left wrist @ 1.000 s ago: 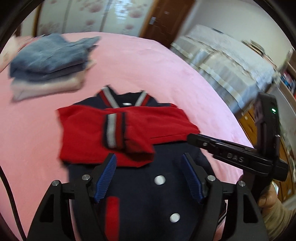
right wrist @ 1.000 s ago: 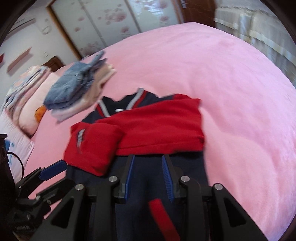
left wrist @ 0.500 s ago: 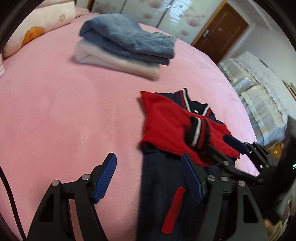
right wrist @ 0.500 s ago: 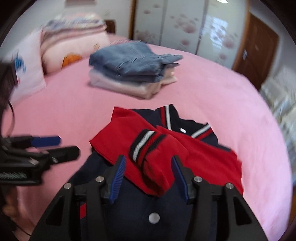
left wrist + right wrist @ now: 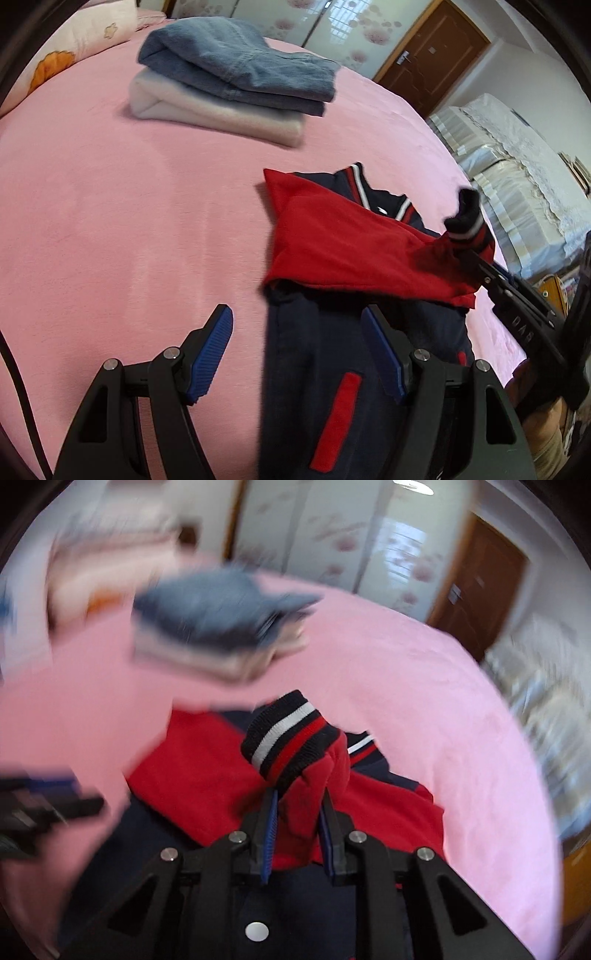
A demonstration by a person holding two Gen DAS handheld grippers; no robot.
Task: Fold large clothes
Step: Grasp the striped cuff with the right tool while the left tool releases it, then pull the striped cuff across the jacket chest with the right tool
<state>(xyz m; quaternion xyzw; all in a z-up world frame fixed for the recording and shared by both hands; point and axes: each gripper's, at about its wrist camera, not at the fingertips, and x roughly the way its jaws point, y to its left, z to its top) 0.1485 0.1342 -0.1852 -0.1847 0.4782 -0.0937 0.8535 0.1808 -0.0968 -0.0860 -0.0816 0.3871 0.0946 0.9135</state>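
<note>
Red fleece fills my right claw, which is pinched on the sleeve just under its striped cuff, lifted off the jacket. My left claw hangs wide with nothing in it, over the jacket's navy hem edge. The jacket lies face up on the pink bed, its sleeves crossing the chest. To fold well, I'd carry the cuff across low and lay it flat, pinning the body with the left so nothing drags. Raised letters on the right claw's arm look like "DAS". Beyond, a folded stack sits well apart.
</note>
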